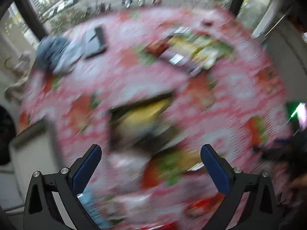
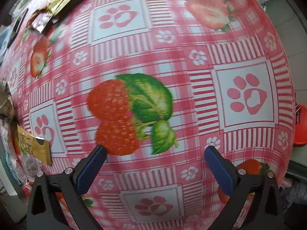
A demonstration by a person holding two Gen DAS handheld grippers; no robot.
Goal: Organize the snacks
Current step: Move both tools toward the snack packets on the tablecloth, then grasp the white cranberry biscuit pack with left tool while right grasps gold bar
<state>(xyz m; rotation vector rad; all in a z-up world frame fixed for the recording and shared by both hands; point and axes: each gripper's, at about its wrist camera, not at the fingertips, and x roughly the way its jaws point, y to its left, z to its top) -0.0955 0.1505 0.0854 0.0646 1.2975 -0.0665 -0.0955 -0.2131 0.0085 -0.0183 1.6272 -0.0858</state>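
Observation:
The left wrist view is motion-blurred. My left gripper (image 1: 150, 149) is open and empty above the pink strawberry-print tablecloth (image 1: 239, 88). A yellow and dark snack packet (image 1: 140, 118) lies just ahead of it. A pile of snack packets (image 1: 191, 49) lies at the far side. My right gripper (image 2: 155, 151) is open and empty over bare tablecloth (image 2: 191, 48). A yellow snack packet (image 2: 32, 145) lies at the left edge of that view. More packets (image 2: 55, 3) lie at the top left.
A dark phone-like object (image 1: 96, 40) and a blue-grey cloth (image 1: 55, 53) lie at the table's far left. Windows with dark frames stand behind the table. A red object (image 2: 301, 126) sits off the table's right edge.

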